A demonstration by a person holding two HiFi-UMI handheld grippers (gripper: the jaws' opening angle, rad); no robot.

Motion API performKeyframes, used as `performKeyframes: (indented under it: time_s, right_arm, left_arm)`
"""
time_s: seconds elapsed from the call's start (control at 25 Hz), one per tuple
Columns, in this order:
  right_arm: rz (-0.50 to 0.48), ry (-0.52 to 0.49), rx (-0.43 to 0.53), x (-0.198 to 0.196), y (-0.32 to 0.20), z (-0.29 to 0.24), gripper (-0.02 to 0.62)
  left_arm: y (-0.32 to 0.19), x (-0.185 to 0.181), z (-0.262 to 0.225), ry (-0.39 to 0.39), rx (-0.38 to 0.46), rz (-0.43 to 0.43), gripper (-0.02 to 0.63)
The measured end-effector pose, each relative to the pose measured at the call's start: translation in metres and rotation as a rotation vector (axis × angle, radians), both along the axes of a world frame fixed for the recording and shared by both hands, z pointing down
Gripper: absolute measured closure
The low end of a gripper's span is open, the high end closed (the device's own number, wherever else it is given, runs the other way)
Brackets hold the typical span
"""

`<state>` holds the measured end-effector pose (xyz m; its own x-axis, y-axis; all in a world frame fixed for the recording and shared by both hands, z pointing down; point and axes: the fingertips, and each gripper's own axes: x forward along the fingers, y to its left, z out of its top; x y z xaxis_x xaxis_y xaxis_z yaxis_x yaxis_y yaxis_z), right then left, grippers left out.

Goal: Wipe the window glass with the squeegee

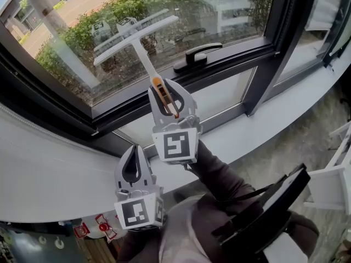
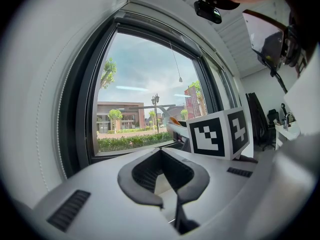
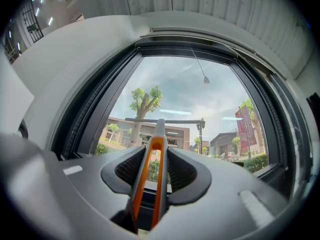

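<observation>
Head view: I see the squeegee point(image 1: 143, 56) held up in front of the window glass point(image 1: 230, 7). Its long pale blade lies slanted across the lower part of the pane, with its reflection just beside it. I cannot tell whether the blade touches the glass. The white shaft runs from the blade towards me into an orange-and-grey grip.

The right gripper point(image 1: 166, 86) is clamped on that grip. In the right gripper view the squeegee point(image 3: 159, 131) passes straight between the two dark pads point(image 3: 127, 171), which press on it from either side, and the blade shows as a crossbar at the far end.

The left gripper point(image 1: 133, 148) sits nearer and to the left, well apart from the squeegee. In the left gripper view the left gripper point(image 2: 160, 153) has its fingertips brought together with nothing between them. The marker cube point(image 2: 217, 134) of the right gripper stands just beyond it on the right.

A black window handle point(image 1: 197, 55) lies on the dark frame point(image 1: 263, 70) to the right of the squeegee. A white sill point(image 1: 49, 169) runs along the near side of the frame. A green hedge point(image 1: 98, 29) shows outside through the pane.
</observation>
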<state>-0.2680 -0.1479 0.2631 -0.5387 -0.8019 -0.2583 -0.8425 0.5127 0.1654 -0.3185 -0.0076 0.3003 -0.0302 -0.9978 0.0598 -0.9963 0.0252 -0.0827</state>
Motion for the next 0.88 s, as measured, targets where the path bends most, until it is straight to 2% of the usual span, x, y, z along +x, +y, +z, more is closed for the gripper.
performKeyframes:
  time_s: [0.88]
  right_arm:
    - [-0.025, 0.009, -0.081, -0.001, 0.006, 0.030, 0.465]
  left_arm:
    - [0.002, 0.006, 0.007, -0.003, -0.024, 0.031, 0.604]
